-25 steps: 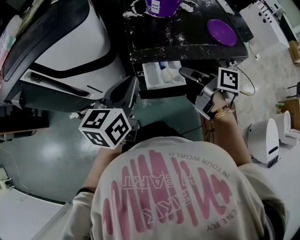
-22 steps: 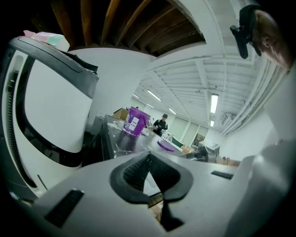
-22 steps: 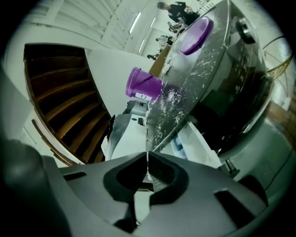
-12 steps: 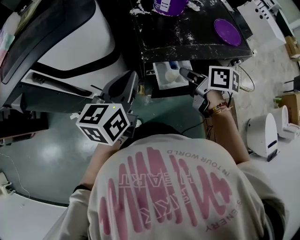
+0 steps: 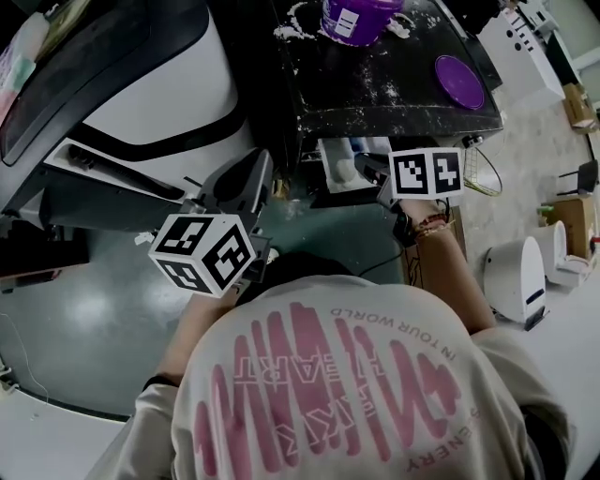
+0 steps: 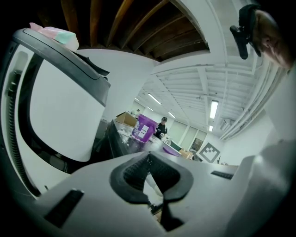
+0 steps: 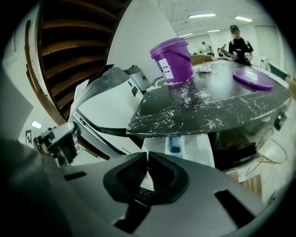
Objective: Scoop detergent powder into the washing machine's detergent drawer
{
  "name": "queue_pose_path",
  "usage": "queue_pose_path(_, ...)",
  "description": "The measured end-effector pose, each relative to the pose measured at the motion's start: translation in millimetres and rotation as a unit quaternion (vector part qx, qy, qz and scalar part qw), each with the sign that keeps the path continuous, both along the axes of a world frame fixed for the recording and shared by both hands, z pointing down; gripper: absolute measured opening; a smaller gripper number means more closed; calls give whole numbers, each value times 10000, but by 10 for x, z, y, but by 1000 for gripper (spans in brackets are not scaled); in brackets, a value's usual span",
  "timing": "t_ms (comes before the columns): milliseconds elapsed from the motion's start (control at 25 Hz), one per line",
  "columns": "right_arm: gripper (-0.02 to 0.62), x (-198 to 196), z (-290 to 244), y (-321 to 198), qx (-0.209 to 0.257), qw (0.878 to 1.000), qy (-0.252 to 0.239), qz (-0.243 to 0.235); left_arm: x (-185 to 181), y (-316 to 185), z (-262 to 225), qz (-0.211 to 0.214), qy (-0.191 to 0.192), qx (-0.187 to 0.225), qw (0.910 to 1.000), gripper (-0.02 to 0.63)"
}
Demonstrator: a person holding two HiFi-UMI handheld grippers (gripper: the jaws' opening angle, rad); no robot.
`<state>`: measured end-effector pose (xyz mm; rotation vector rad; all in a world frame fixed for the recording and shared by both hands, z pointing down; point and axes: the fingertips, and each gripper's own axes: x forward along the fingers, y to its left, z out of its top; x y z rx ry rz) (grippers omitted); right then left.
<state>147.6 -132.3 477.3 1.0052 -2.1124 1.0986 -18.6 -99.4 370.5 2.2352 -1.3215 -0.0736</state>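
Head view: detergent drawer [image 5: 328, 176] sticks out under front edge of black, powder-dusted machine top [image 5: 394, 94]. R gripper [image 5: 362, 165] tip is over it, L gripper [image 5: 246, 173] well apart to the left by a white appliance [image 5: 141, 103], purple tub [image 5: 356, 14] & purple lid [image 5: 459, 82] on top. L gripper view: jaws together, nothing btwn them, tub far ahead. R gripper view: jaws together, nothing btwn them, aimed at drawer w/ blue insert [image 7: 176, 143] just below the top's edge.

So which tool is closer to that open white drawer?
Right. The right tool points at the drawer, tips just by it; the left tool hangs well off to its left.
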Motion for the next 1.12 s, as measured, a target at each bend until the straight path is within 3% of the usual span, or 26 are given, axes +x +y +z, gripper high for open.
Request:
queue_pose_path(200,5,-93,62,-7,183,9926,977,-703,-52,-40,-31,-63,133,69,9999,2)
queue_pose_path(440,5,-204,203,120,318,9611,2032,-1842,-145,-67,-37,-118,208,88,9997,2)
queue_pose_path(680,5,-244,249,179,591,9301,2591,-2535,-203,-69,21,-197,304,62,9993,2)
queue_pose_path(1120,5,-302,297,202,1080,8731,3087,-3615,-205,-111,56,-184,362,75,9991,2)
